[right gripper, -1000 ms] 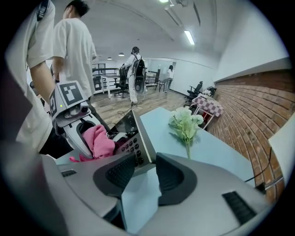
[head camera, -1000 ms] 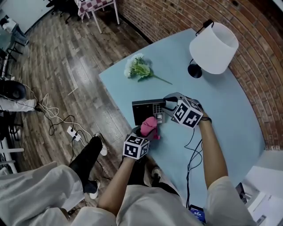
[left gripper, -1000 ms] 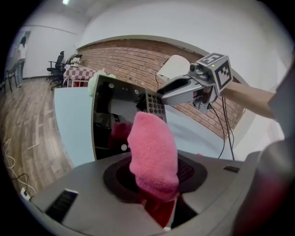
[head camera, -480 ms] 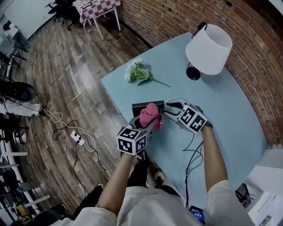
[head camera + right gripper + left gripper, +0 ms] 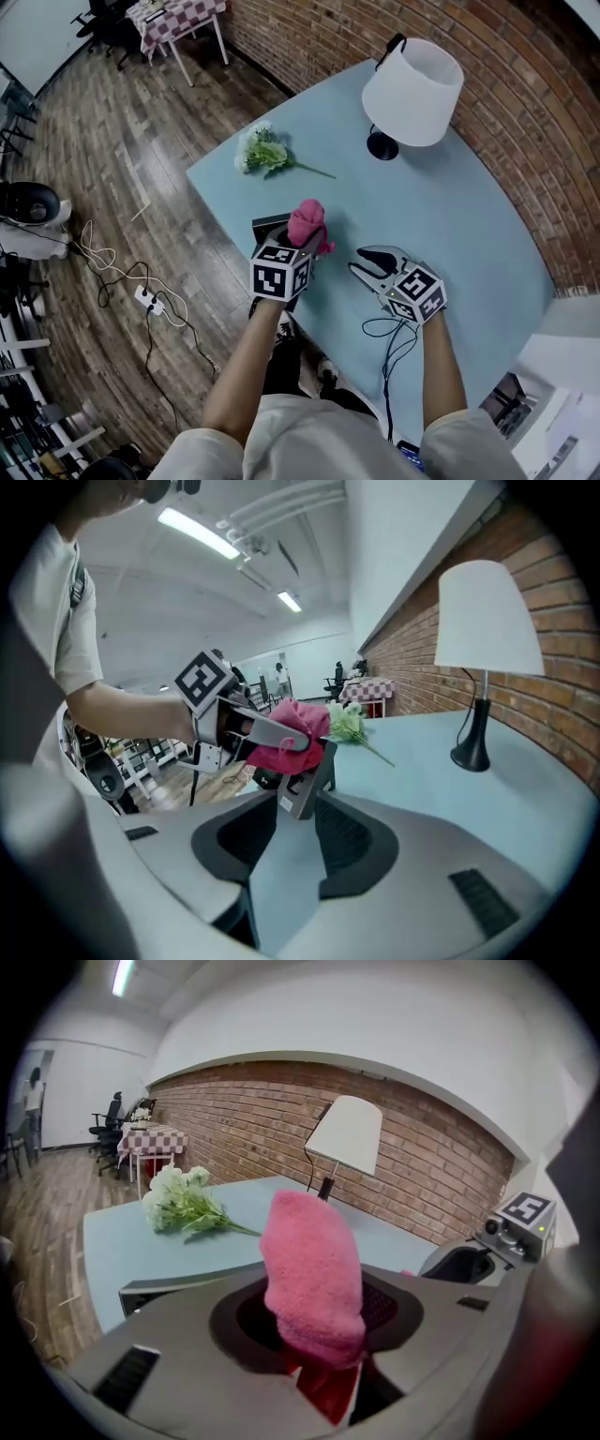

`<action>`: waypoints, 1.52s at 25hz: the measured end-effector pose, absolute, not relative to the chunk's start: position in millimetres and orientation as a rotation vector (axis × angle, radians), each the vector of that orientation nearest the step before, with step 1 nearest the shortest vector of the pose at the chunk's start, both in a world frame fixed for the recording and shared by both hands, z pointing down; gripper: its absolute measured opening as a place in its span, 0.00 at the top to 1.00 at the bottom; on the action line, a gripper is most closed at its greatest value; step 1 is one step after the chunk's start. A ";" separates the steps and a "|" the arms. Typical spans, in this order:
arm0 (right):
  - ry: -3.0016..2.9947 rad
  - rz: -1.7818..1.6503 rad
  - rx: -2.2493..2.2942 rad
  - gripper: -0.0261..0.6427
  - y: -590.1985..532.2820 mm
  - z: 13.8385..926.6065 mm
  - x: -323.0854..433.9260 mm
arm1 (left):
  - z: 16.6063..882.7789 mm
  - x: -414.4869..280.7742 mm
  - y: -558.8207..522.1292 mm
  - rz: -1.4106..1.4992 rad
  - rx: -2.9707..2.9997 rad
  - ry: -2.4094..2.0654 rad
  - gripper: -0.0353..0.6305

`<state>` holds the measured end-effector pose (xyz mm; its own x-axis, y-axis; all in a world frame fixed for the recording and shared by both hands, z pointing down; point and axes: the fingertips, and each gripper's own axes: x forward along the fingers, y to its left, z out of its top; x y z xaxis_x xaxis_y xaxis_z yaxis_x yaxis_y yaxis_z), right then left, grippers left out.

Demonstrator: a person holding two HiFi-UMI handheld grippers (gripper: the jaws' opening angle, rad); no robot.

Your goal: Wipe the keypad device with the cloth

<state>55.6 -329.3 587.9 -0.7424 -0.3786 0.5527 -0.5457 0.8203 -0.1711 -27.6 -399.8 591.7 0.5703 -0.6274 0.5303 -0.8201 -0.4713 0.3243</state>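
Note:
The black keypad device [image 5: 267,226] sits near the blue table's left edge, mostly covered by the pink cloth [image 5: 307,223]. My left gripper [image 5: 305,246] is shut on that cloth [image 5: 314,1274] and holds it on top of the device [image 5: 155,1290]. My right gripper [image 5: 357,263] hovers to the right of the device, apart from it. Its jaws are closing with nothing between them. In the right gripper view, the right gripper [image 5: 281,846] faces the device [image 5: 305,778], which stands tilted with the cloth [image 5: 289,731] over its top.
A white-shaded lamp [image 5: 412,89] stands at the back of the blue table [image 5: 450,216]. A bunch of white flowers [image 5: 262,150] lies at the far left corner. A black cable [image 5: 389,337] trails off the near edge. Wooden floor with cords [image 5: 141,291] lies left.
My right gripper has drawn back from the device toward the near right. My left gripper has carried the cloth up onto the device.

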 end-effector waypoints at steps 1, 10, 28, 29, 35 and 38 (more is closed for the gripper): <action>-2.501 0.466 0.693 0.73 -322.6 588.9 59.8 | 593.3 -27.3 -398.8 0.463 2.248 -1.162 0.66; -2.499 0.572 0.901 0.76 -313.8 584.5 88.5 | 600.1 -27.1 -391.1 0.452 2.205 -1.150 0.67; -2.435 0.680 0.997 0.83 -301.7 604.7 74.0 | 648.2 -10.1 -345.6 0.511 2.176 -1.040 0.67; -2.433 0.684 0.994 0.83 -299.9 606.0 74.0 | 649.4 -9.1 -343.7 0.510 2.174 -1.036 0.67; -2.422 0.720 0.989 0.83 -294.5 615.3 75.0 | 670.3 -3.3 -326.6 0.536 2.140 -0.982 0.67; -2.419 0.728 0.993 0.83 -293.3 617.3 74.7 | 686.1 -3.6 -312.7 0.586 2.136 -0.987 0.67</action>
<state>74.7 -293.3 617.3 -0.6546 -0.5114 0.5567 -0.7338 0.6070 -0.3052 -3.6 -312.7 686.1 0.6067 -0.4704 0.6408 -0.7878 -0.4634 0.4057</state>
